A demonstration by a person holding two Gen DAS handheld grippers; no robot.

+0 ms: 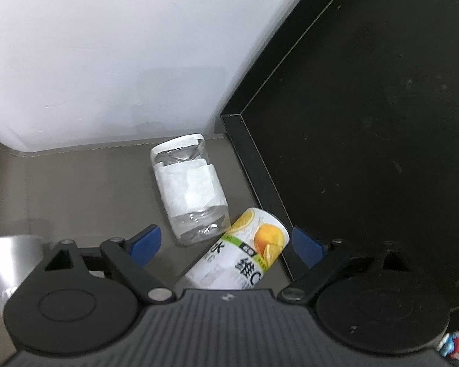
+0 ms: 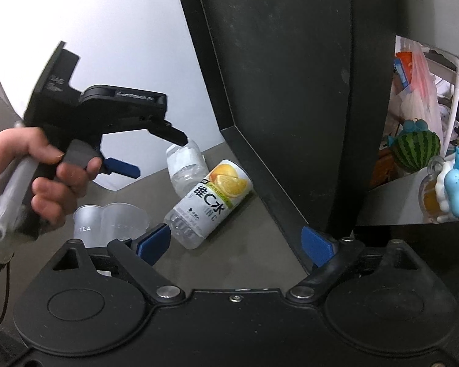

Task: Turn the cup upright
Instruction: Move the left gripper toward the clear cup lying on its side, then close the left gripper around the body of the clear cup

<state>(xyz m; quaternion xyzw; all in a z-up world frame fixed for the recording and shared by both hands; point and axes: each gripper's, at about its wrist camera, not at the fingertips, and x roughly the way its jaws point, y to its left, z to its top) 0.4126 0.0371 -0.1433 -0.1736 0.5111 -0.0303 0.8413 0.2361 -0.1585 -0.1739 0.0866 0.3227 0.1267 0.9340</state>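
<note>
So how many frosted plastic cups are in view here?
2: both sit side by side on the table, one lettered TEA, the other overlapping its right side. More may be hidden.

Lemon-label bottle (image 2: 211,199) lying beside taped clear bottle (image 1: 190,188); black panel (image 1: 367,122); watermelon toy (image 2: 416,150).

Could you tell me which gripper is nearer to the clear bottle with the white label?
Left. The left gripper hangs open just above the clear bottle, fingers aimed at it. The right gripper is open too, farther back, with the orange-print bottle lying between.
</note>
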